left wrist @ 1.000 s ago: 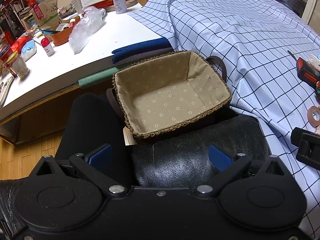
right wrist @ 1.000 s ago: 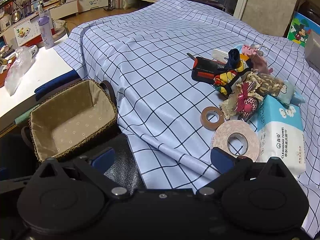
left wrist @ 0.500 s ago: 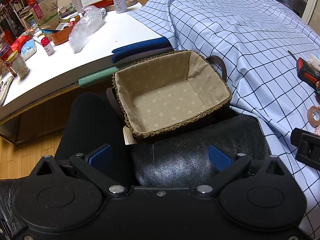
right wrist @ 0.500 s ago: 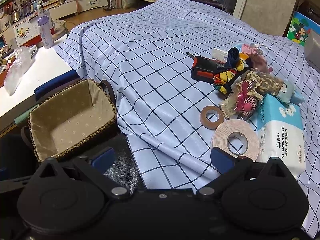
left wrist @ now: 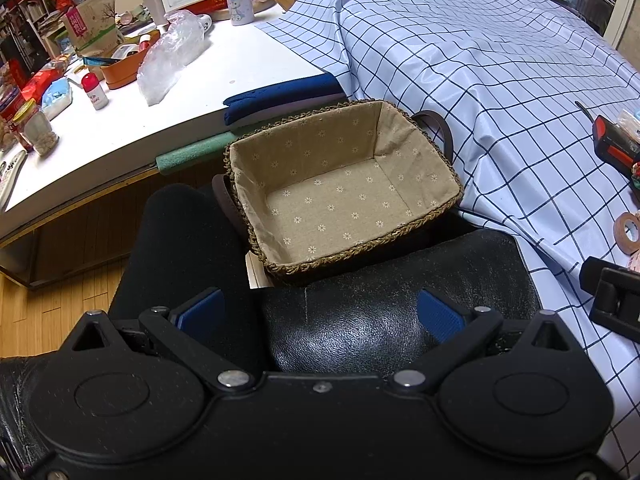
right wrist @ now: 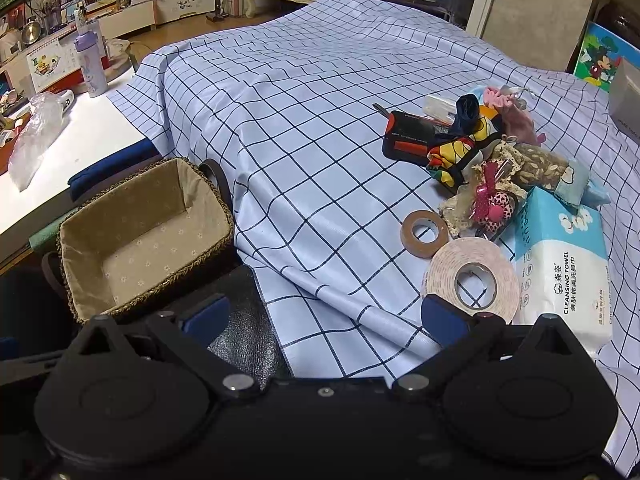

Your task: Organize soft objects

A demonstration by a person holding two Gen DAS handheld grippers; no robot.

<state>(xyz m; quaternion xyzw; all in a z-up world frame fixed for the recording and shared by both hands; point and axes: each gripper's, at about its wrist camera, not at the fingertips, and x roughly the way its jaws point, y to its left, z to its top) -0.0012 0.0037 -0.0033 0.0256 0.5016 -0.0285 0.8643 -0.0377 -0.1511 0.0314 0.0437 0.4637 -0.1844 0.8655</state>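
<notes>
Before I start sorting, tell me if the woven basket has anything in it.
Empty. The woven basket shows its bare flower-print lining across the whole floor in both wrist views; nothing lies inside.

Both wrist views low, sharing basket [left wrist: 344, 188].

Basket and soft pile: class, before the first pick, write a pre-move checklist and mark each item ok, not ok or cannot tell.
1. Lined basket has room inside: ok, nothing lies in it.
2. Left gripper open and holding nothing: ok.
3. Right gripper open and holding nothing: ok.
4. Soft pile in sight on the checked cloth: ok.
5. Pile free of hard things: not ok, a black and red case touches it and two tape rolls lie beside it.
6. Soft items untangled from one another: cannot tell.
</notes>
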